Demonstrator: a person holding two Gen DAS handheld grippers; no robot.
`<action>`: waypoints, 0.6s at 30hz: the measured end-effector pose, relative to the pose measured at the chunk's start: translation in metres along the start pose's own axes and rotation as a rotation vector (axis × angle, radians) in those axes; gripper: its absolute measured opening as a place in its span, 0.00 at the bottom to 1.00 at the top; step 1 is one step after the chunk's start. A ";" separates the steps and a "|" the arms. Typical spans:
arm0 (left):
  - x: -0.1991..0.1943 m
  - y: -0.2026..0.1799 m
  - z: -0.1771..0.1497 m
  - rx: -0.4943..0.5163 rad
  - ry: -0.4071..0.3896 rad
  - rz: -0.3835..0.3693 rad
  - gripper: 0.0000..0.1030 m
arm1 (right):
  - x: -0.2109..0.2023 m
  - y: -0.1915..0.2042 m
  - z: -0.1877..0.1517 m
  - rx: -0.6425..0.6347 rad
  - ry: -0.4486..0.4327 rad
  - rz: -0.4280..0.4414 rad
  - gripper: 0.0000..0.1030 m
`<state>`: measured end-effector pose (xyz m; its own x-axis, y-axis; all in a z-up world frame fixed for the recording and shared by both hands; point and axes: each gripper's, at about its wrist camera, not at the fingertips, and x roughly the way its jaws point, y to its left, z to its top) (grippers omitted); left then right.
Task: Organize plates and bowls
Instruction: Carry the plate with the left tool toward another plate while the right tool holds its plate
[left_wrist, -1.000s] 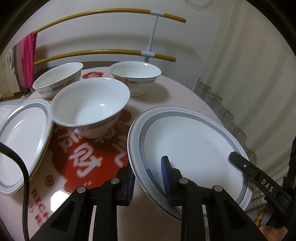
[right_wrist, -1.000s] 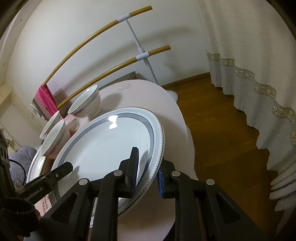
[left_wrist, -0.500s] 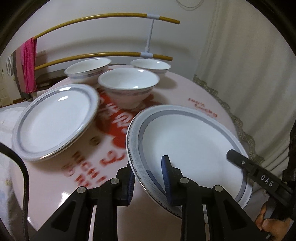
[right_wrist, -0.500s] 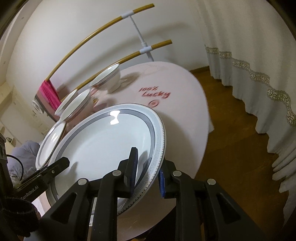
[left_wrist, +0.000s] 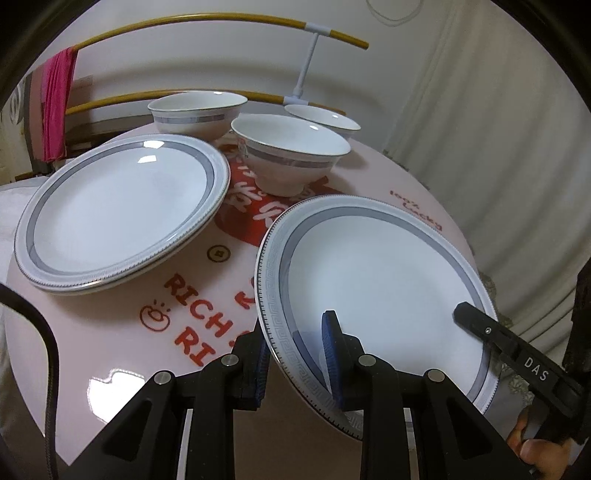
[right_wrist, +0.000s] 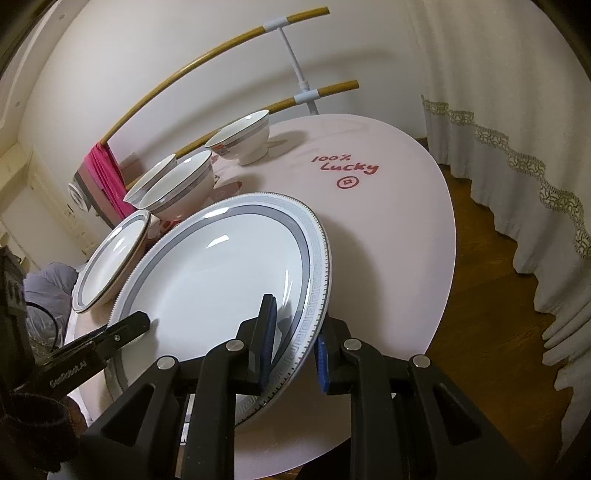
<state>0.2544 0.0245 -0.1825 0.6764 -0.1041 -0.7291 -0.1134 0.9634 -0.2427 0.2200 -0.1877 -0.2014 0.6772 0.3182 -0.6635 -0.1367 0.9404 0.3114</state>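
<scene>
Both grippers hold one white plate with a grey rim band above the round pink table. My left gripper is shut on its left rim. My right gripper is shut on the same plate's right rim. The right gripper's finger shows in the left wrist view. A second matching plate lies on the table to the left, also seen in the right wrist view. Three white bowls with grey bands stand behind.
A drying rack with two yellow bars and a pink cloth stands behind the table. White lace curtains hang to the right over a wooden floor. The table's near and right edges are close.
Both grippers have carried the plate back and up from the bowls. The second plate and the table's near part have come into fuller view.
</scene>
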 end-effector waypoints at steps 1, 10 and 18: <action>0.000 0.000 0.000 0.004 0.000 -0.004 0.22 | 0.000 -0.001 0.000 0.003 0.000 0.002 0.18; 0.013 0.009 0.009 0.002 0.002 -0.038 0.22 | 0.001 -0.004 0.001 0.014 -0.011 0.014 0.18; 0.001 0.009 0.008 0.029 -0.046 -0.038 0.18 | -0.001 0.000 -0.001 -0.001 -0.016 -0.002 0.18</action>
<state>0.2601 0.0346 -0.1805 0.7125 -0.1299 -0.6895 -0.0666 0.9657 -0.2509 0.2185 -0.1876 -0.2010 0.6891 0.3146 -0.6528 -0.1363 0.9410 0.3097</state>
